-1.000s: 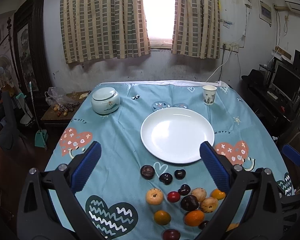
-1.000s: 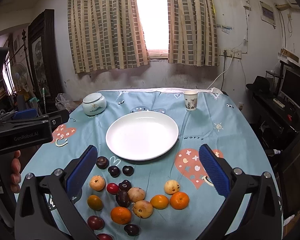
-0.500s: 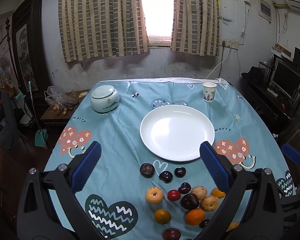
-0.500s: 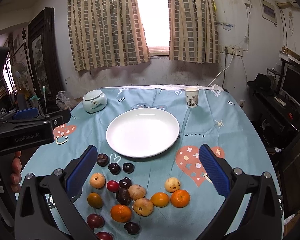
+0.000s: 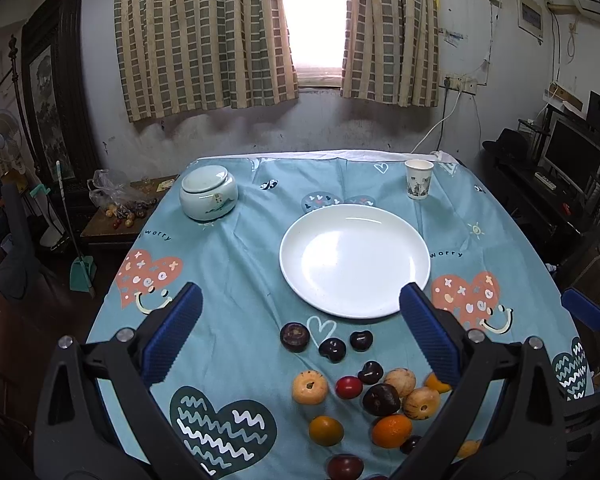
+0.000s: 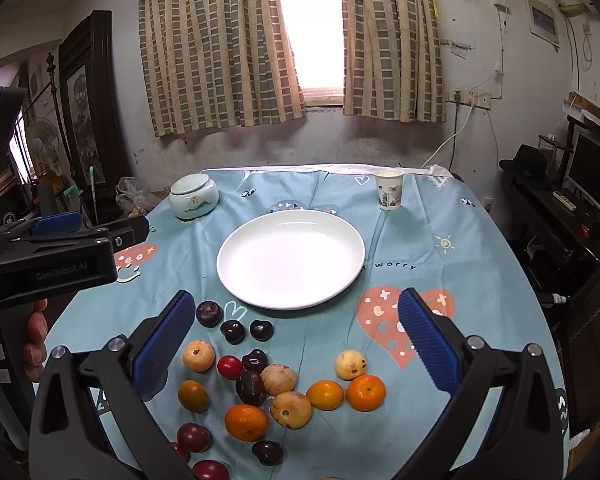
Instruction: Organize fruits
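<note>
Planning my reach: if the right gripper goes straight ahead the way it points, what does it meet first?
Likely the white plate: the open right gripper points at its near rim, passing above the fruits. Depth is uncertain.

Both wrist cameras look forward over the fruits (image 5: pixel 364 384) toward the plate (image 6: pixel 236 260).

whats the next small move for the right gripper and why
Probably lower the open right gripper toward the nearest loose fruit, such as the orange. Both grippers hold nothing, the white plate is bare, and every fruit lies on the tablecloth in front of it.
</note>
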`<state>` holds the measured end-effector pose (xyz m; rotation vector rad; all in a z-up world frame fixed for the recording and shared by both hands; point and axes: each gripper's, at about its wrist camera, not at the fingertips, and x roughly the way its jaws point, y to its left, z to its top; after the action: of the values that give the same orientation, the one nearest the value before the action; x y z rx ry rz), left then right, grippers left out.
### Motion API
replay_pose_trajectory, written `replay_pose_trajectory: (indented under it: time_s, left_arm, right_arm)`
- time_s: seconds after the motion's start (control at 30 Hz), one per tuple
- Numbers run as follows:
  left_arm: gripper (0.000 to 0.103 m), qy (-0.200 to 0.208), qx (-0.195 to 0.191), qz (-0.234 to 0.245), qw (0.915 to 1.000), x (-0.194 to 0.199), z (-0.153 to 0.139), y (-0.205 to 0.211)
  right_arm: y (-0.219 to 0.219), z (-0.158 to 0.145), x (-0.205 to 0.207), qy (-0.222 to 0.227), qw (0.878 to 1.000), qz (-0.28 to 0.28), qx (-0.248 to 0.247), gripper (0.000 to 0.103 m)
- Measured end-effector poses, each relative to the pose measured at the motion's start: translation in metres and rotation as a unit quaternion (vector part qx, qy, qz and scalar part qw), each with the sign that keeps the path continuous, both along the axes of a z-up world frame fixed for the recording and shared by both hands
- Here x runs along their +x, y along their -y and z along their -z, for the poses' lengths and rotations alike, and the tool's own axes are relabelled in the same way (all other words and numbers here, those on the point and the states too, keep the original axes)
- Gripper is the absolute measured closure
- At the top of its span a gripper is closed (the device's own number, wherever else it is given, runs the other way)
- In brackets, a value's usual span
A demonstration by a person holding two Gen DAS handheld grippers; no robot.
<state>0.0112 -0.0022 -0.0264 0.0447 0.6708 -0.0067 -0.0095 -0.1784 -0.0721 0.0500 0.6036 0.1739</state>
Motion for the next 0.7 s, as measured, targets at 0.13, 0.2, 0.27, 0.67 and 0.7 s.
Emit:
replay_pose_trajectory:
  time_s: [0.13,0.2,0.27,0.67,0.7]
  left_arm:
    - [0.003,-0.002,0.002,0.002,1.0,0.001,0.001,0.0]
    - [0.003,-0.005,0.006,0.003,1.0,0.0,0.003,-0.001]
    - [0.003,-0.013,0.01,0.007,0.9998,-0.002,0.008,-0.003]
    - [0.003,-0.041,0.016,0.013,0.9989,-0.014,0.026,-0.009]
    - [0.003,-0.04,0.018,0.014,0.9989,-0.015,0.026,-0.008]
  right_arm:
    - [0.001,0.0,0.0,-0.003,1.0,-0.002,0.0,0.001]
    - [0.001,0.0,0.0,-0.004,1.0,-0.003,-0.001,0.001]
    - [0.003,0.002,-0.001,-0.01,1.0,-0.002,-0.005,0.001]
    - [0.009,0.018,-0.002,-0.054,0.998,0.026,-0.028,0.001]
    - [0.01,0.018,-0.002,-0.055,0.998,0.027,-0.027,0.001]
